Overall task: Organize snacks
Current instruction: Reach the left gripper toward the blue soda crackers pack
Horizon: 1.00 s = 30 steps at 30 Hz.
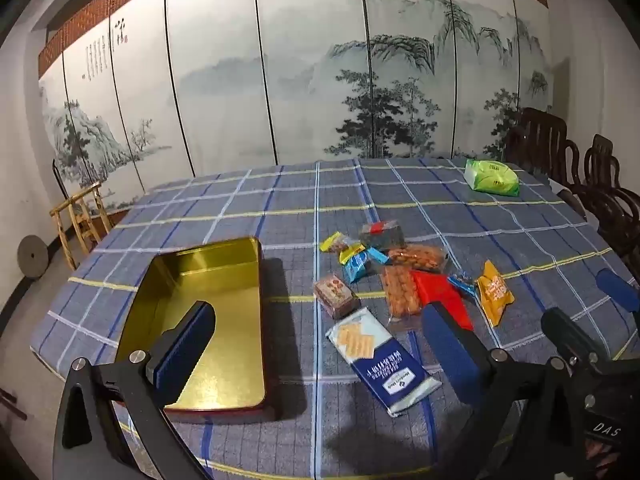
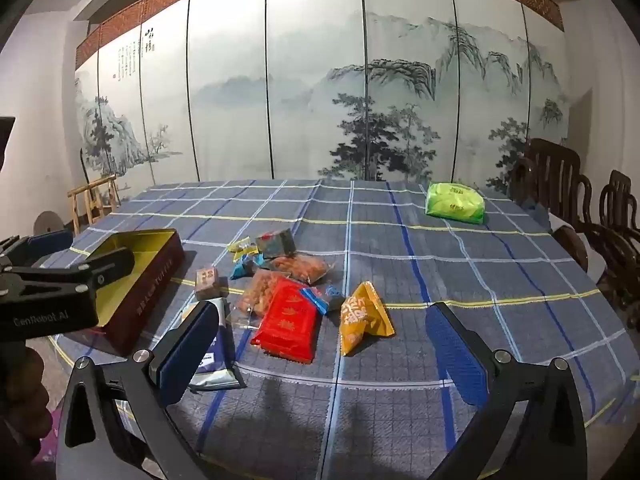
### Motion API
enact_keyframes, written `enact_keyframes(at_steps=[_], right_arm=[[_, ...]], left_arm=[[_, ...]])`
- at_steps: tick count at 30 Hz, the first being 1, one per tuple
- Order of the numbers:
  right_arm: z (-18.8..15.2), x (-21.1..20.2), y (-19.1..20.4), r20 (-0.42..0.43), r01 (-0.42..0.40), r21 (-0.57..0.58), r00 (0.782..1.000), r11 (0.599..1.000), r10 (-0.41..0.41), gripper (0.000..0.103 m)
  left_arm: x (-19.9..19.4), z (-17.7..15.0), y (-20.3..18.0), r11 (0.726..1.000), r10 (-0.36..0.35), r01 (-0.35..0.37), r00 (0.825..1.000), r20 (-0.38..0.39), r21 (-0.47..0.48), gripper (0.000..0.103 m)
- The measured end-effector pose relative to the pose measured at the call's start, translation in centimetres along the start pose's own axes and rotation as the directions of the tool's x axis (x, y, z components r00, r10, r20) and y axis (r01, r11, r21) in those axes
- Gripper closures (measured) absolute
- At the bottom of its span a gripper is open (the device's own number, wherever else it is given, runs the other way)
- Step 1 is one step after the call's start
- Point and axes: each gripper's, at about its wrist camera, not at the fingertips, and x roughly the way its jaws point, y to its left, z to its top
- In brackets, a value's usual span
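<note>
While spread on a blue plaid tablecloth [image 2: 400, 256], a loose heap of small wrapped snacks [image 1: 384, 264], mid-table. Left of the heap, an open rectangular tin [image 1: 224, 264] with gold interior and dark red outer wall, long axis running from the near edge away toward the painted screen [image 1: 280, 80], nothing visible inside. Nearest the viewer, a long blue-and-white cracker packet [image 1: 380, 360], long axis slanted, near end toward the right. Beside it, a flat red pouch [image 2: 286, 320], a yellow-orange pillow bag [image 2: 362, 318] standing tilted, and clear bags of orange crackers [image 1: 400, 292]. Far right, well apart, a green soft pack [image 2: 456, 202]. Left gripper [image 1: 316, 320] spread wide, one blue pad over the tin, gripping nothing. Right gripper [image 2: 332, 336] likewise spread wide, unloaded, above the cloth near the heap.
</note>
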Motion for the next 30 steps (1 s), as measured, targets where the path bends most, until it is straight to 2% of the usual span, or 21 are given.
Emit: enact_keyframes(at_steps=[2,4,5,20,30], right_arm=[[-0.1,0.1,0.1,-0.003,0.0,0.005,1.0,1.0,0.0,0.0],[-0.3,0.4,0.4,-0.01,-0.001,0.007,1.0,1.0,0.001,0.0],[-0.4,0.0,-0.1,0.022,-0.017,0.036,1.0,0.999,0.016,0.0],[-1.2,-0.6,-0.9,-0.048,0.0,0.023,0.999,1.0,0.001,0.0],[-2.1,-0.3,-2.3,-0.082,0.0,0.055,0.997,0.998,0.005,0.0]], left_arm=[[0.2,-0.4,0.1,1.0,-0.015,0.015,0.999,-0.029,0.004,0.001],[0.0,-0.5,0.0,1.0,-0.016,0.016,1.0,-0.026,-0.002,0.001],[-0.1,-0.6,-0.1,1.0,-0.015,0.015,0.999,-0.033,0.0,0.001],[1.1,-1.9,-1.4,0.999,-0.025,0.029,0.994,-0.104,0.035,0.001],[2.6,-2.3,-1.9,0.995,-0.098,0.103,0.971,-0.217,0.014,0.001]])
